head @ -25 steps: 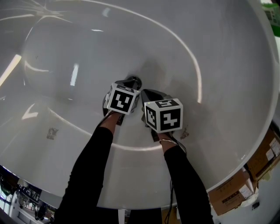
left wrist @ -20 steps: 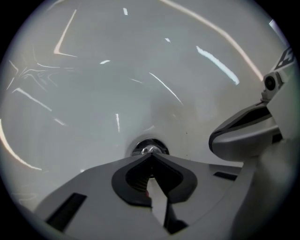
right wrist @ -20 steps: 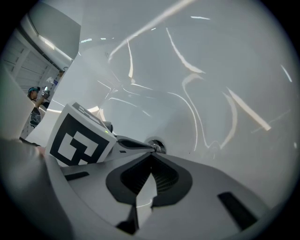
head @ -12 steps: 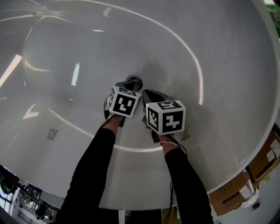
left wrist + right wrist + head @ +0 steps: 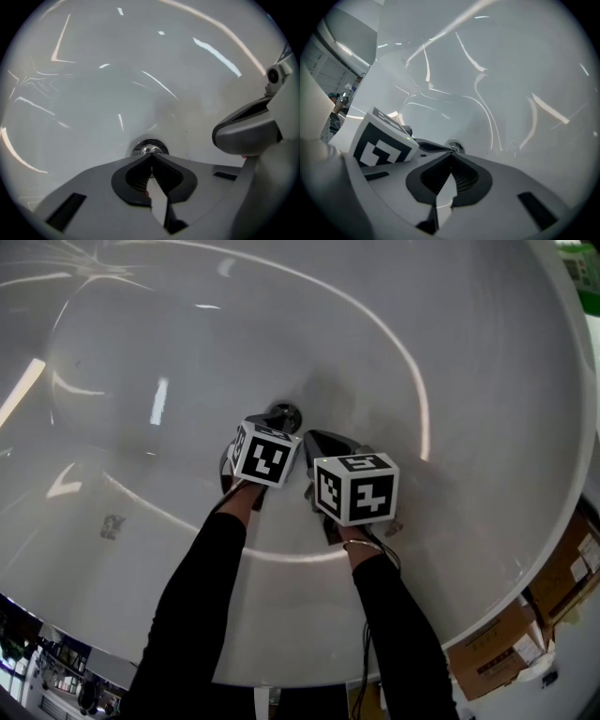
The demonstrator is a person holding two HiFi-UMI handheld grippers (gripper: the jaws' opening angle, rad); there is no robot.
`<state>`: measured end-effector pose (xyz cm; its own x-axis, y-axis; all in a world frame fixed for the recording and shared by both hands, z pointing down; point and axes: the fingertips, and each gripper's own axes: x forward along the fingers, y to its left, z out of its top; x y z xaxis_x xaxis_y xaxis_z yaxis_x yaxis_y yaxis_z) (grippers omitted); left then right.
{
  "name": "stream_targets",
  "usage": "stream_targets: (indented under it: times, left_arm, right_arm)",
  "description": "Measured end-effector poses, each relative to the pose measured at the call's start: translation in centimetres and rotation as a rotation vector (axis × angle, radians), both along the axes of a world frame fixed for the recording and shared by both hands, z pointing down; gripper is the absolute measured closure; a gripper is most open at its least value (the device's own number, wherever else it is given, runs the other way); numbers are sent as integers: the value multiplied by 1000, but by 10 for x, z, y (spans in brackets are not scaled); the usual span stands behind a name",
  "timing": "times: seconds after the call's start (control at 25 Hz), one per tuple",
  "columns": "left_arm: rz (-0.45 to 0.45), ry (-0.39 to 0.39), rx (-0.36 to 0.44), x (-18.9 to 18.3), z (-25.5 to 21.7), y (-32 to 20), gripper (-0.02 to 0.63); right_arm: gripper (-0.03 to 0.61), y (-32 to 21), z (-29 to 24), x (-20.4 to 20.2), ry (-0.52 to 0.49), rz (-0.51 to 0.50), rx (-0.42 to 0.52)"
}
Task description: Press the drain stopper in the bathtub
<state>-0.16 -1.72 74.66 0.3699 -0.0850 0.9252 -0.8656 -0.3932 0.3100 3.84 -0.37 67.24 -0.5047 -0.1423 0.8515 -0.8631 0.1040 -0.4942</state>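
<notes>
Seen from above, the drain stopper (image 5: 286, 414) shows only partly behind the cube of the left gripper (image 5: 151, 159). Along that gripper's jaws its near half is covered, so I can't tell whether they touch. The bathtub (image 5: 450, 352) and the cardboard boxes (image 5: 562, 577) past its lower right rim are cut off by the picture's edges.

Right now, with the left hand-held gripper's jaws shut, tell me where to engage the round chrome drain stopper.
Take its top centre, from straight above. The round chrome drain stopper sits low in the white bathtub floor with little rim to pinch, so I'd push it, not grasp it, with the shut tips of the left hand-held gripper.
</notes>
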Motion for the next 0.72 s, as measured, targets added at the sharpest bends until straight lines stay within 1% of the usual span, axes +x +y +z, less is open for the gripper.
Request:
stream_targets:
  times: [0.08, 0.16, 0.32, 0.44, 0.72]
  left_arm:
    - [8, 18, 4, 0, -5, 3, 606]
    - [10, 20, -3, -2, -8, 6, 606]
    - [-23, 51, 11, -2, -17, 2, 606]
    - [-17, 65, 19, -2, -26, 3, 606]
    - [-4, 82, 36, -10, -62, -2, 606]
  right_arm:
    - [578, 3, -1, 2, 8, -7, -4]
    - [577, 6, -3, 4, 11, -11, -4]
    - [578, 2, -9, 6, 22, -4, 8]
    - [577, 0, -16, 5, 23, 4, 15]
    - [577, -1, -41, -6, 29, 5, 37]
